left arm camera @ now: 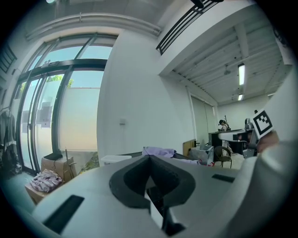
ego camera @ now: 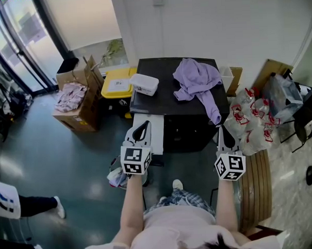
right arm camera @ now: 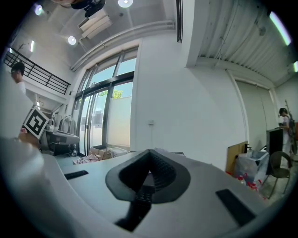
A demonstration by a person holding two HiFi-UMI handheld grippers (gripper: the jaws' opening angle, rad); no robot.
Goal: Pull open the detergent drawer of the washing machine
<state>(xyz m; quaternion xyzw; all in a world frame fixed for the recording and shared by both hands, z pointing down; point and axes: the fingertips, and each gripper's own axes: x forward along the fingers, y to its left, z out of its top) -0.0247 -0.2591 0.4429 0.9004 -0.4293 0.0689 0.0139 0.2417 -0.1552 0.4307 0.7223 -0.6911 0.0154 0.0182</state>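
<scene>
The black washing machine point(ego camera: 181, 107) stands ahead of me against the white wall, with a purple garment point(ego camera: 198, 81) and a white lidded box point(ego camera: 144, 83) on its top. A pale grey panel point(ego camera: 155, 132), which looks like the detergent drawer, juts out from its front left. My left gripper point(ego camera: 144, 125) hovers over that panel, shut with nothing between its jaws. My right gripper point(ego camera: 222, 130) is shut and empty too, in front of the machine's right corner. The left gripper view point(left arm camera: 150, 158) shows the garment point(left arm camera: 158, 151) beyond the closed tips; in the right gripper view point(right arm camera: 150, 152) the tips also meet.
Cardboard boxes point(ego camera: 78, 107) with clothes and a yellow bin point(ego camera: 117, 83) stand left of the machine. Plastic bags point(ego camera: 248, 120) and a slatted wooden bench point(ego camera: 254, 184) are on the right. A person's leg point(ego camera: 35, 205) shows at far left. Glass doors point(ego camera: 18, 45) line the left wall.
</scene>
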